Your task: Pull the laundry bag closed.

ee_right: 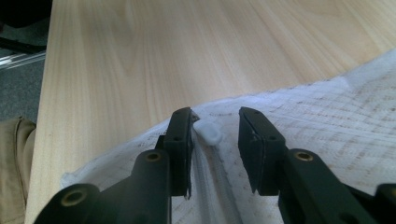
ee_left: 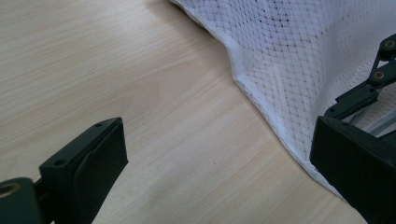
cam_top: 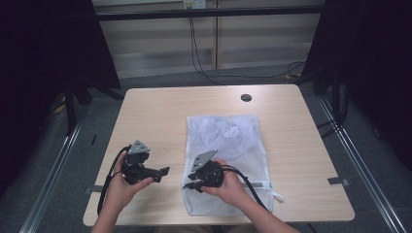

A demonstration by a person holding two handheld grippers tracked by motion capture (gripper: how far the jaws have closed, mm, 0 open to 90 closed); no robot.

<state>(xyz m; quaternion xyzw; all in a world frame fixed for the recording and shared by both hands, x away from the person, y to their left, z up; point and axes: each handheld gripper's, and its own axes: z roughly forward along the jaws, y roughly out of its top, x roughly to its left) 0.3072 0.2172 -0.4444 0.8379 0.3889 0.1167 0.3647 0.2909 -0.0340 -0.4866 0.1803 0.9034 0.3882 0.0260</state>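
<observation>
I am lowering my half-open, empty right gripper (ee_right: 215, 140) squarely around the white zipper pull (ee_right: 208, 131) at the mesh bag's (cam_top: 228, 141) near-left corner, my left gripper (cam_top: 163, 173) waiting wide open, empty.

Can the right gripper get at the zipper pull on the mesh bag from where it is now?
Probably yes. The right gripper is open over the mesh bag, and the white zipper pull lies just ahead between its jaws with nothing covering it. The left gripper is off to the side over the table.
</observation>
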